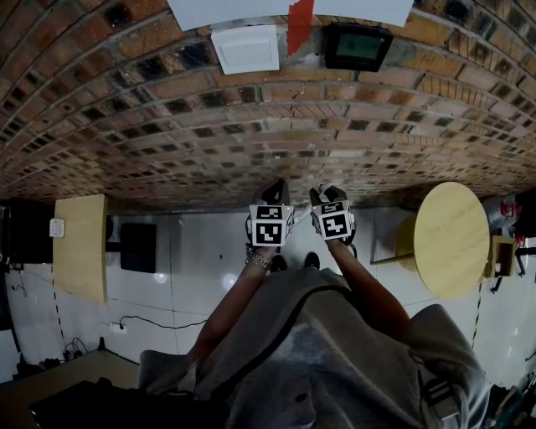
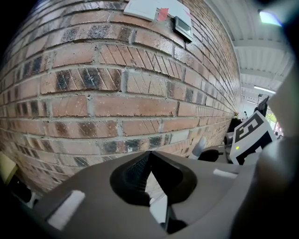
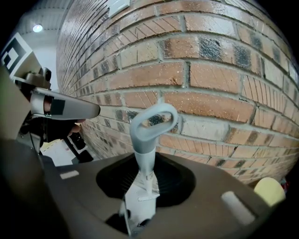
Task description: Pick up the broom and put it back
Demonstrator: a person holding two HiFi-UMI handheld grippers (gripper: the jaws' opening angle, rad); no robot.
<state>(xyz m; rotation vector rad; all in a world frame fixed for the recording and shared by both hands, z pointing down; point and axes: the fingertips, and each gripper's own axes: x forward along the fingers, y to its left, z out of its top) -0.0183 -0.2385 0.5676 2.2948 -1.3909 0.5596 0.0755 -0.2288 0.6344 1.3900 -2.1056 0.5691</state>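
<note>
Both grippers are held up close to the brick wall (image 1: 251,126), side by side, pointing at it. Only the right gripper view shows the grasp plainly: the right gripper (image 3: 145,179) is clenched on the pale grey handle of the broom (image 3: 148,140). The handle's looped end sticks out past the jaws and stands just in front of the bricks. The left gripper (image 2: 148,156), seen in its own view, has its jaws pressed together at the tips with nothing between them, and the same wall fills the background.

The head view gives what neither gripper view does. To the right along the foot of the wall stands a round yellow table (image 1: 452,239), and to the left a wooden table (image 1: 80,245). High on the wall are a white plate (image 1: 244,49), a red strip (image 1: 300,23) and a black box (image 1: 358,45) with a green screen, too small to read. Each marker cube (image 1: 270,224) carries only black and white squares, no words
</note>
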